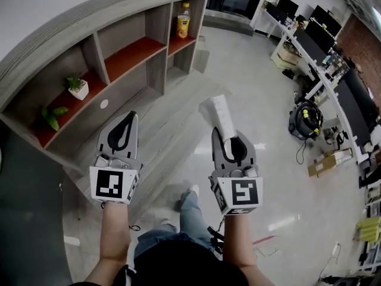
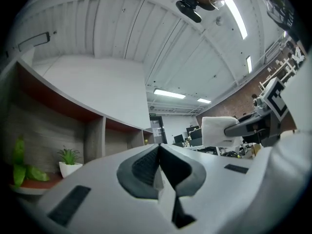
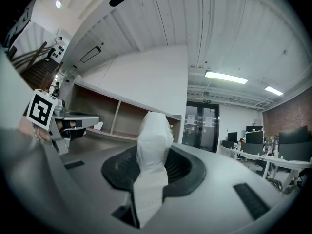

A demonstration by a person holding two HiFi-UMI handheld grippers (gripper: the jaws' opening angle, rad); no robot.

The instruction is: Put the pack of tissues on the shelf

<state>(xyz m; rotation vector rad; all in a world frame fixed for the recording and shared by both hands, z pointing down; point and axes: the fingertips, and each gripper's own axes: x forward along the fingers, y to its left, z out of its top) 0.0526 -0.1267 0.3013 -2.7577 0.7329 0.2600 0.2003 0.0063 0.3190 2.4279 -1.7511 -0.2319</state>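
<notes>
Right gripper (image 1: 231, 140), nearest lens beside left gripper (image 1: 125, 127): I see its jaws pinching pack of tissues (image 1: 218, 113) by lower end. Pack: white, soft wrap, narrow oblong, squeezed thin between pads, fuller end jutting forward past jaw tips. Pack held in air above glossy floor (image 1: 256, 94), in front of shelf (image 1: 159, 24), not touching it. Left jaws pressed together, nothing between.

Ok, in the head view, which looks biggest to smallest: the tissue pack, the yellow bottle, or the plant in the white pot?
1. white pack of tissues, though it's nearest the camera.
2. yellow plastic bottle and green plant in a white pot: about alike, no ranking.
</notes>
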